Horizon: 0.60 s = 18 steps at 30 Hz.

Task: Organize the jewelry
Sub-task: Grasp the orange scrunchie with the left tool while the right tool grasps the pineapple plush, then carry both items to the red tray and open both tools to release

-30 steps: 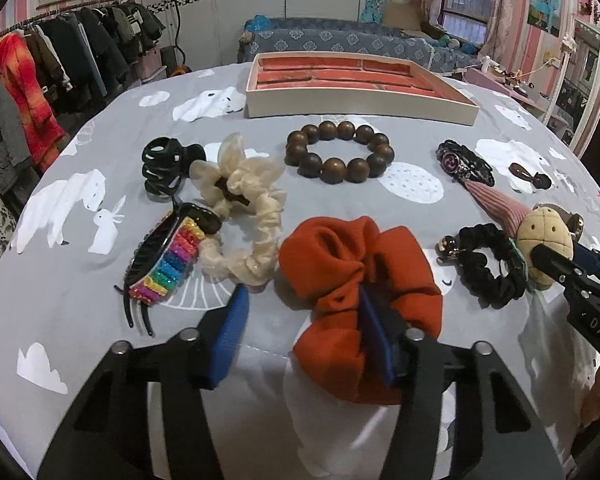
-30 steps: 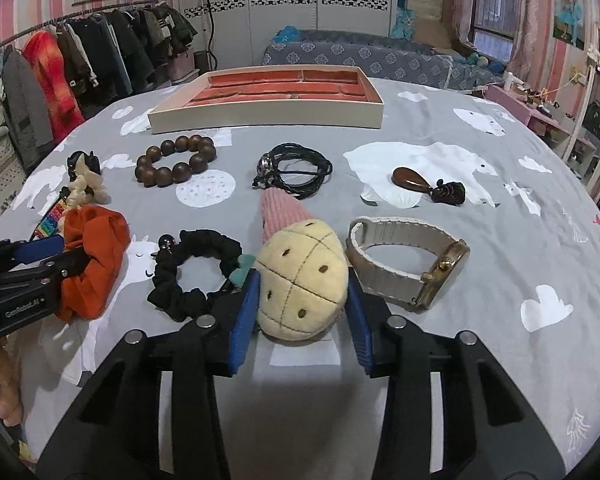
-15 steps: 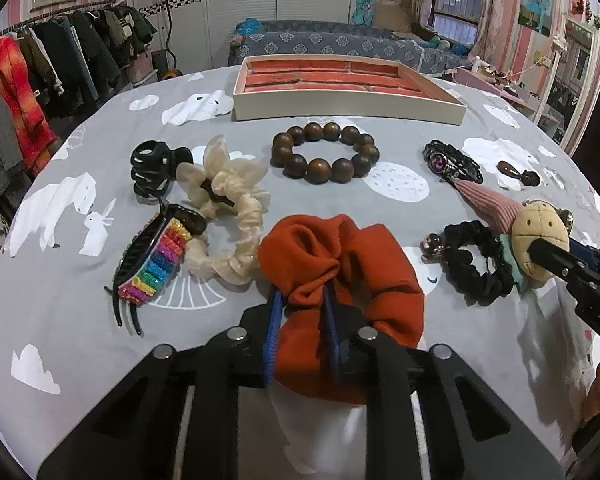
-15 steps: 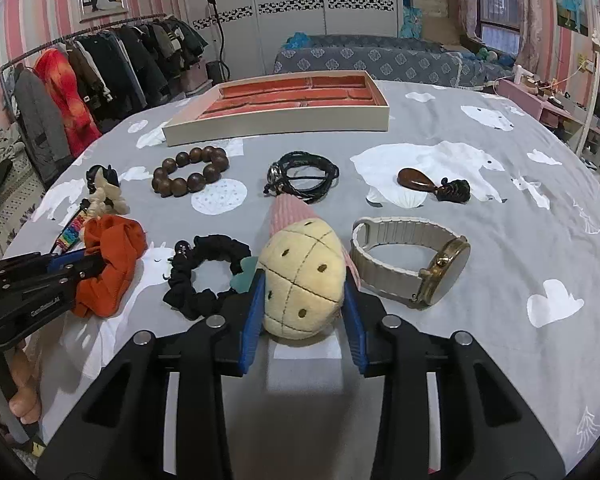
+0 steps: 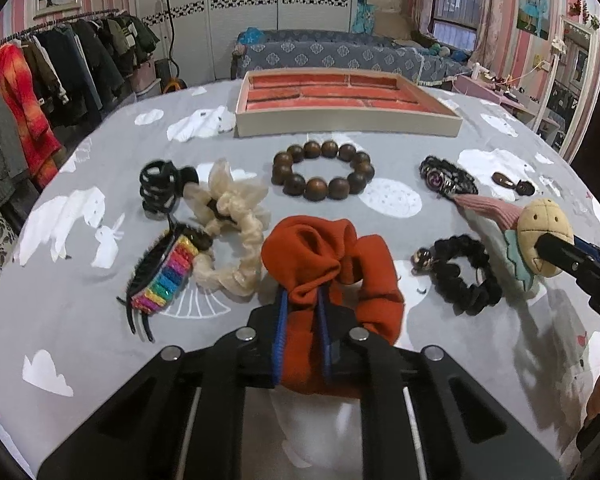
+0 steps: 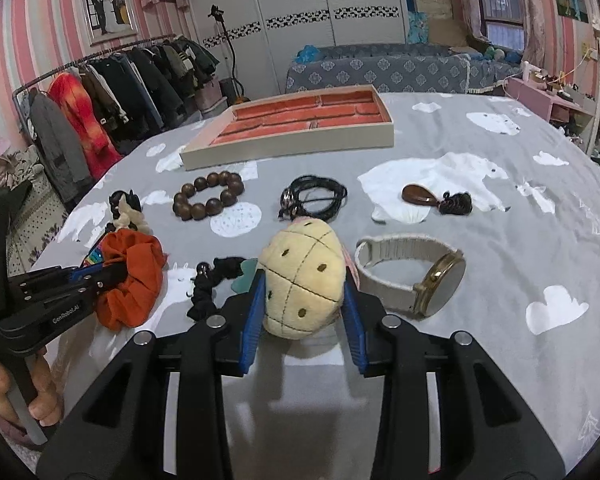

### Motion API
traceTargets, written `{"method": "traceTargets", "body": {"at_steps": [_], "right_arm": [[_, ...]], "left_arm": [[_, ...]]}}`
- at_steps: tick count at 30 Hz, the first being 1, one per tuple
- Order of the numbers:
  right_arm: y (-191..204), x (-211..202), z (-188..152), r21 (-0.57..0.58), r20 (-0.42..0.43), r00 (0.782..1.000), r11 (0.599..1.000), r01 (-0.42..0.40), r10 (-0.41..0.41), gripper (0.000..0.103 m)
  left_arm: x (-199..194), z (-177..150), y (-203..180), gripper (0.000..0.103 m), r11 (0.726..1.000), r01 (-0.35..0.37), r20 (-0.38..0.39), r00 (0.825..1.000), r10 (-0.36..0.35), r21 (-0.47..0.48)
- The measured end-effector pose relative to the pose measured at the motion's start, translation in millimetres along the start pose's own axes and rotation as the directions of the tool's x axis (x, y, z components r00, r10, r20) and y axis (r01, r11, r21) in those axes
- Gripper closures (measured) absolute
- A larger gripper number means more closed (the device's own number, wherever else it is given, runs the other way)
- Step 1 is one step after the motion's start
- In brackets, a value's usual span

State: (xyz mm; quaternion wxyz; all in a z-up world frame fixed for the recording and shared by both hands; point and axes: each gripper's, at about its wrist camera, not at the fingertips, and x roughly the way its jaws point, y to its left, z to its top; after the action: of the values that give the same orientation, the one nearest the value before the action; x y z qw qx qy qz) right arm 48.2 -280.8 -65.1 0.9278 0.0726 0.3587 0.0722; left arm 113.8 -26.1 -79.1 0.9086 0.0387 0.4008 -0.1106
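My left gripper [image 5: 302, 332] is shut on the orange scrunchie [image 5: 340, 256], pinching its near fold; it also shows in the right wrist view [image 6: 130, 276]. My right gripper [image 6: 304, 320] is shut on the yellow plush hair tie [image 6: 302, 276], which looks lifted off the cloth; it also shows in the left wrist view [image 5: 544, 228] with its pink ribbed tail. The tray [image 5: 348, 120] with red-lined compartments stands at the far side of the table [image 6: 288, 148] and looks empty.
On the grey cloth lie a wooden bead bracelet [image 5: 324, 174], cream scrunchie [image 5: 236, 224], rainbow claw clip [image 5: 164, 276], black claw clip [image 5: 160, 188], black scrunchie [image 5: 460, 276], black cord bracelet [image 6: 314, 198], brown pendant [image 6: 420, 196] and a beige-strap watch [image 6: 416, 272].
My left gripper closed on the orange scrunchie and bunched it up. My right gripper tightened on the plush hair tie and raised it slightly.
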Motion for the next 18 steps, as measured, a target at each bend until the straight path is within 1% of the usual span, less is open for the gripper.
{"method": "traceTargets", "body": {"at_steps": [3,10,18], "right_arm": [[-3.1,-3.8,5.1,0.018,0.008,1.000,1.000,-0.025,0.025,0.067],[-9.0,-14.5,26.0,0.025,0.055,0.998,0.999,-0.040,0.039,0.067],[-18.4,-25.1,54.7,0.031,0.113,0.993,0.999,-0.039,0.035,0.067]], "left_arm": [[-4.9,6.8,-1.4,0.089,1.000,0.002,0.022,1.000,-0.002,0.005],[-14.7,30.4,0.1,0.089,1.000,0.011,0.066,0.998,-0.011,0.006],[-24.3,69.7,7.8,0.089,1.000,0.010,0.126,0.992,-0.010,-0.006]]}}
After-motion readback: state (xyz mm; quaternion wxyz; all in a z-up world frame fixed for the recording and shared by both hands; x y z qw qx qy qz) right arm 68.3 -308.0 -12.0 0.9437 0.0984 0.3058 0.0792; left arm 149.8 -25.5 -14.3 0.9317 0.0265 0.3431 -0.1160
